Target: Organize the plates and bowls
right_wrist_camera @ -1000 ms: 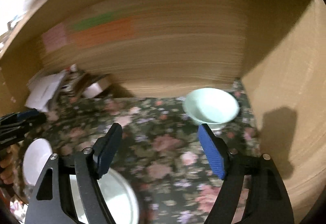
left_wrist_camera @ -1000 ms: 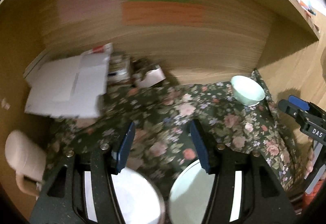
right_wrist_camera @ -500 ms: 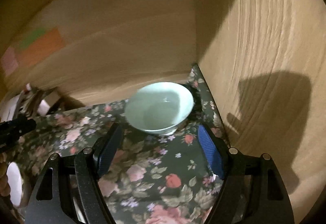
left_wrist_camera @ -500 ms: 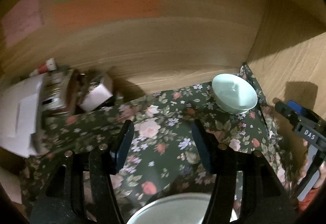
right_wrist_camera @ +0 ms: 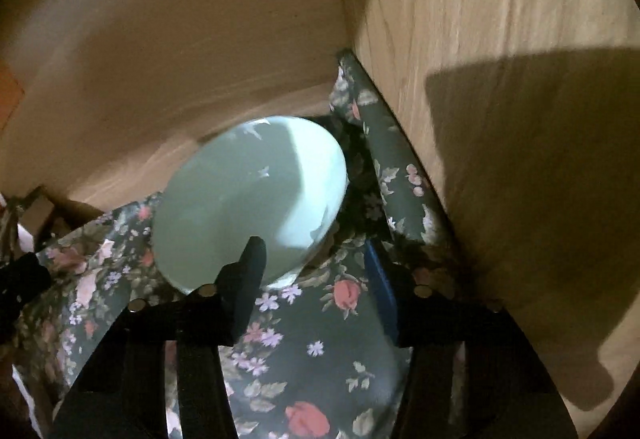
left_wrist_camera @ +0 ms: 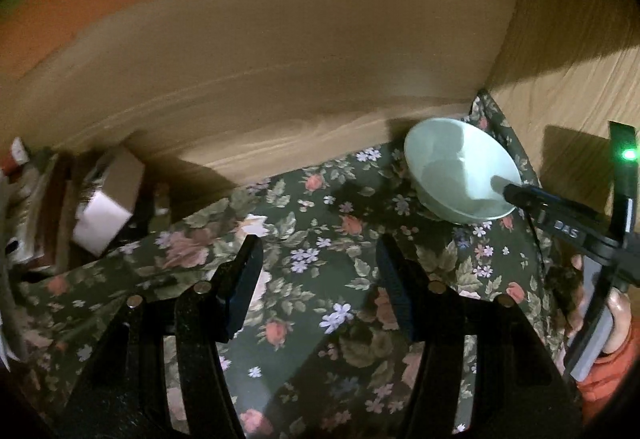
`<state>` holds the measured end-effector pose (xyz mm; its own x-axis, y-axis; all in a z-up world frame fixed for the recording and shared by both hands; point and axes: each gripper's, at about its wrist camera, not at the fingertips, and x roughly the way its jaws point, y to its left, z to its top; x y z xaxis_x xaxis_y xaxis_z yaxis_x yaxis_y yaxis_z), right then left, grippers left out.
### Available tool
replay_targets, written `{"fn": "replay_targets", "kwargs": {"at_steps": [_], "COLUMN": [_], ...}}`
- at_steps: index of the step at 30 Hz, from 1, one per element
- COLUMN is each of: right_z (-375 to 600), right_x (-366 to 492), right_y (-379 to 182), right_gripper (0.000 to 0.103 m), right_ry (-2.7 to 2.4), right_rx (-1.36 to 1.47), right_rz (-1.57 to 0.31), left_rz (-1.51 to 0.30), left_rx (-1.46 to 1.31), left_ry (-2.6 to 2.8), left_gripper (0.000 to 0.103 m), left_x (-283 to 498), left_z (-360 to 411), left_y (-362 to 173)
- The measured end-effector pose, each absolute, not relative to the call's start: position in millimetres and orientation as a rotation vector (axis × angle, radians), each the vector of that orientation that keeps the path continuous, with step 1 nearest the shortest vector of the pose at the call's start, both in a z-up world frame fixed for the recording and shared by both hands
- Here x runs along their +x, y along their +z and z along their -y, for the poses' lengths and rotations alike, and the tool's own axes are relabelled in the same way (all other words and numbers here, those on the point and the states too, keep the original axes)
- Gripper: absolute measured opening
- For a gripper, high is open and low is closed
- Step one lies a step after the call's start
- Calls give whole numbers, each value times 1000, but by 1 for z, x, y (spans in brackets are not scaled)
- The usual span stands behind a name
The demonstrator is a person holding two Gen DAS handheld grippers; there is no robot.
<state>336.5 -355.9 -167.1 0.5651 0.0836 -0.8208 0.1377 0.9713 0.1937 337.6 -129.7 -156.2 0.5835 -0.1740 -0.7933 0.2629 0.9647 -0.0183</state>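
With the bowl (right_wrist_camera: 248, 199) in the back corner, the right gripper (right_wrist_camera: 316, 267) is closing over its near rim, not yet pinching, and may tip it; the left gripper (left_wrist_camera: 320, 279) hangs spread, empty.

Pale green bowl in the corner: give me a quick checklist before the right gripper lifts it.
1. Bowl upright on the floral cloth: ok.
2. Right gripper straddles the rim, one finger inside, one outside: ok.
3. Jaws closing, pads seated on the rim: cannot tell.
4. Bowl empty: ok.
5. Room beside the wooden side wall: not ok, bowl sits tight in the corner.
6. Left gripper open over bare cloth, apart from the bowl: ok.
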Motion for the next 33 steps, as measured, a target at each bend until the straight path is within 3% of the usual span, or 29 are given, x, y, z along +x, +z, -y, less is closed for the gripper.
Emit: {"fn": "replay_targets", "kwargs": {"at_steps": [6,9,33], "right_z": [364,368,304], "right_x": [354,361,272], "right_y": [-179,-189,-169], "right_gripper": [44,27,21], "right_ry": [-20,12,283], "right_rx": [295,335,148], "right_rz": [-1017,-1055,-1129], "left_rz": [-925,-926,-1082], "left_rx": [122,116,154], "left_ry": [-262,-270,-301], "left_gripper": [59,59,56], "left_x": [347,349,338], "left_z": [138,138,145], "left_y": [-166,-168,-211]}}
